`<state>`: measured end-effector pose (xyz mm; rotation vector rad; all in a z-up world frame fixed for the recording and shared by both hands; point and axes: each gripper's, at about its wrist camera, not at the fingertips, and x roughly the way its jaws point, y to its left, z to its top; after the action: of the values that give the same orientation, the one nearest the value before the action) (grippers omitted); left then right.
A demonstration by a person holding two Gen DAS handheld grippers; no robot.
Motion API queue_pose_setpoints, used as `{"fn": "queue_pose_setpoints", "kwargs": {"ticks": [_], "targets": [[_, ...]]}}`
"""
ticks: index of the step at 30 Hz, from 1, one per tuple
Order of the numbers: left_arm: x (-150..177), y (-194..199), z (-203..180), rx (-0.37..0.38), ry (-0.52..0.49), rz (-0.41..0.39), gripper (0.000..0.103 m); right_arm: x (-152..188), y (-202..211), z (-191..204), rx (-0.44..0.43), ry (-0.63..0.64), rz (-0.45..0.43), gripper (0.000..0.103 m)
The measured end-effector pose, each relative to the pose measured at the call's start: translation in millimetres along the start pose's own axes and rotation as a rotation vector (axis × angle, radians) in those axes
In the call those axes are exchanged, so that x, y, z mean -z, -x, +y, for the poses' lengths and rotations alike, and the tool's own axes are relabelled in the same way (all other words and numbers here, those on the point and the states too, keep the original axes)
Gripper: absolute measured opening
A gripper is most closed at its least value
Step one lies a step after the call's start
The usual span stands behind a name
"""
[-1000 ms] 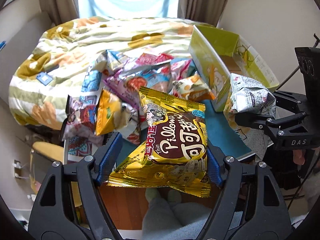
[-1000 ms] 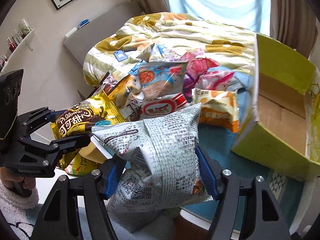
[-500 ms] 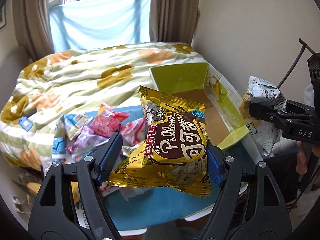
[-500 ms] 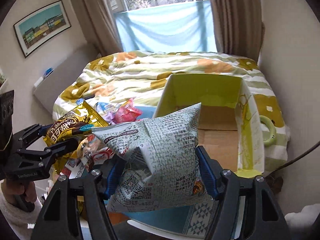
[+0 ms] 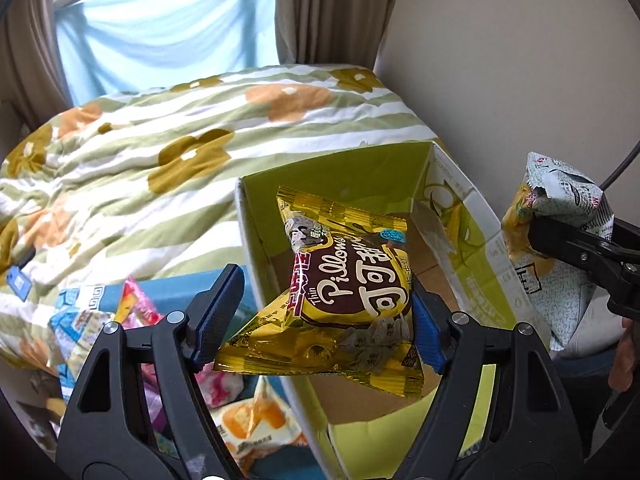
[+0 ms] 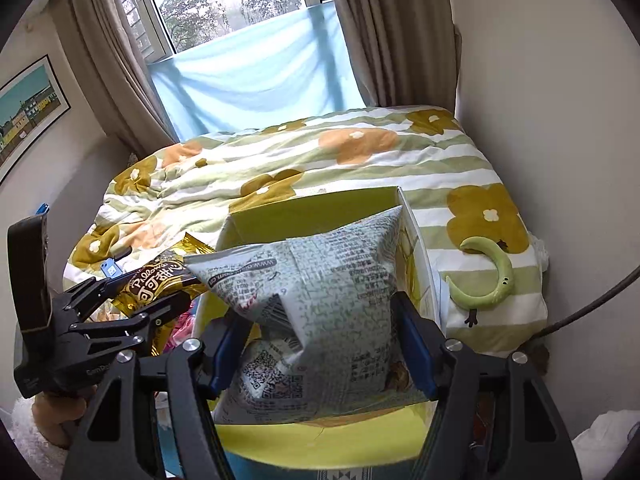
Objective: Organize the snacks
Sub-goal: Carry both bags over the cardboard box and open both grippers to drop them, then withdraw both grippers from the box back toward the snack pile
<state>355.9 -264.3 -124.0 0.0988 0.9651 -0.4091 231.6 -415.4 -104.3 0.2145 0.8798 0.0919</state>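
Hidden stuff: the grey-green printed bag (image 6: 320, 312) blocks most of the box floor in the right wrist view, and the loose snack packets (image 5: 140, 340) on the blue counter (image 5: 168, 292) are half cut off behind the left claw.
Gold bag: the shiny gold Pillows packet (image 5: 340, 300) hangs over the yellow-green cardboard box (image 5: 360, 172), crinkly, brown label facing up.
Left claw (image 5: 320, 312): pinching the gold packet, held above the box's left wall.
Right claw (image 6: 320, 340): clamped on the printed bag, over the box's near edge.
Box spot: butted against the flowered bed (image 6: 360, 152).
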Motion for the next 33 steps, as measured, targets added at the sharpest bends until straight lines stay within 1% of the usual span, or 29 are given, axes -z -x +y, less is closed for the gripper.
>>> {"fn": "queue_pose_setpoints", "kwargs": {"ticks": [1,3,5,7,11,15,19,23,29,31,32,33], "targets": [[-5,-10,0,0.001,0.002,0.011,0.074,-5,-10,-3,0.003,-0.003,0.013,0.065],[-12,-27,-1,-0.013,0.006,0.029,0.078,-14,-28,-10,-0.005,-0.015,0.036,0.065],[-16,-39,-2,-0.02,0.008,0.044,0.095,-23,-45,-17,-0.017,-0.028,0.055,0.065],[-16,-44,-1,-0.018,0.014,0.048,0.101,-28,-59,-21,-0.026,-0.034,0.073,0.065],[-6,-51,3,-0.045,0.027,0.083,0.101,-33,-79,-26,-0.028,-0.027,0.107,0.065],[10,-41,6,-0.059,0.039,0.101,0.101,-31,-87,-31,-0.005,-0.007,0.116,0.065],[19,-28,5,-0.097,0.038,0.095,0.101,-30,-91,-32,0.013,0.008,0.138,0.065],[25,-19,9,-0.116,0.054,0.09,0.101,-36,-95,-30,0.016,0.032,0.15,0.066],[31,-14,21,-0.17,0.076,0.084,0.101,-46,-119,-20,0.015,0.067,0.193,0.067],[35,-15,25,-0.177,0.083,0.088,0.101,-46,-126,-19,0.014,0.056,0.196,0.073],[36,-16,26,-0.179,0.085,0.091,0.101,-46,-128,-19,0.012,0.046,0.188,0.087],[37,-17,26,-0.18,0.086,0.095,0.101,-45,-128,-20,0.007,0.036,0.176,0.099]]}}
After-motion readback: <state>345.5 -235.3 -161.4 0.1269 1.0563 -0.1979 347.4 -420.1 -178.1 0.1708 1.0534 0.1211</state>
